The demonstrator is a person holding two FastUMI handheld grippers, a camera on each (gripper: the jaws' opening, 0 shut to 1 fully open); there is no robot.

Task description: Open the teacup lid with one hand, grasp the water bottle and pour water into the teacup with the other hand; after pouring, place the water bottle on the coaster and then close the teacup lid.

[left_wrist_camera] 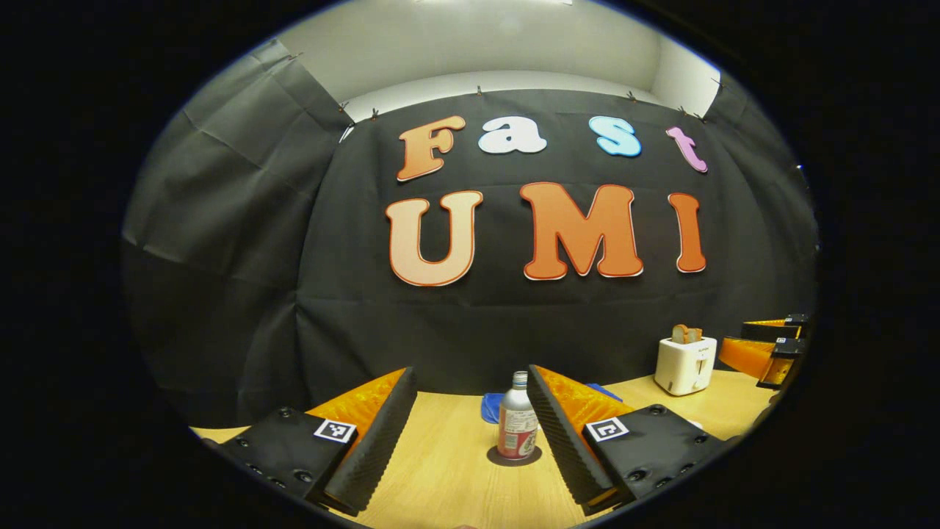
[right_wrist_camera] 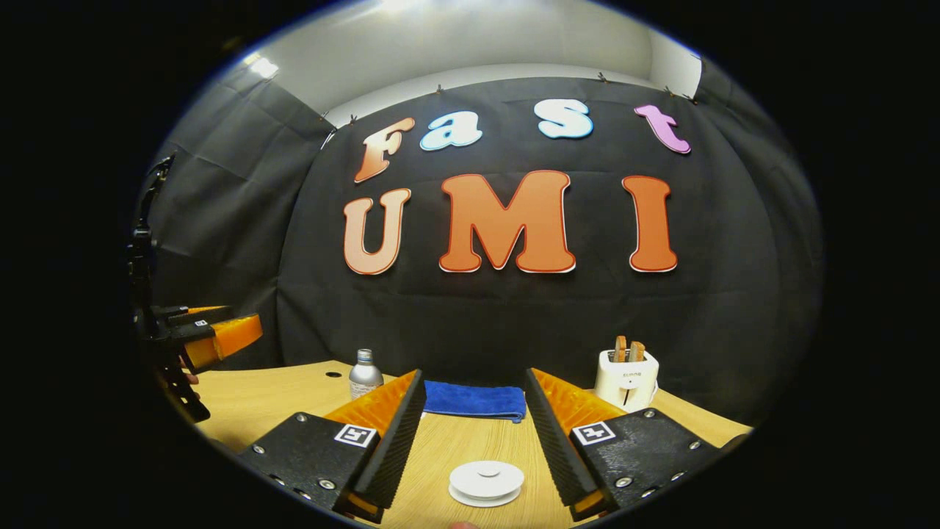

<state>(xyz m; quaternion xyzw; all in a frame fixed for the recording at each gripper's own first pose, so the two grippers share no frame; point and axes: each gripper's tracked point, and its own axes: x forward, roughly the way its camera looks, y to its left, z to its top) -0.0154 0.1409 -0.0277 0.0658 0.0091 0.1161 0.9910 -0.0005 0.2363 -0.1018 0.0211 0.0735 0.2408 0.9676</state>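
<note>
I have both grippers hovering over the pale wooden counter (left_wrist_camera: pixel 455 470) with nothing in hand. The left gripper (left_wrist_camera: pixel 470 433) has its fingers spread wide, released, and lined up on the small silver metal water bottle with a red-and-white label (left_wrist_camera: pixel 517 426), which stands upright between them but farther off, untouched. The bottle sits on a dark round coaster (left_wrist_camera: pixel 514 457), so it is already where the task wants it at the end. I judge the pour is either finished or not begun; I cannot tell which.

The right gripper (right_wrist_camera: pixel 475 433) is also released, fingers wide apart, with the round white teacup lid (right_wrist_camera: pixel 486 482) low between them and just ahead. The lid lies flat with its knob up; the cup beneath is hidden, so I take the teacup to be covered. That gripper is placed to come down on the knob.

Behind, a folded blue cloth (right_wrist_camera: pixel 475 401) lies against the wall, and a white toaster with two slices of bread (right_wrist_camera: pixel 626 378) stands to the right, well apart from both task things. In the right gripper view the bottle stands far to the left, near the other gripper.
</note>
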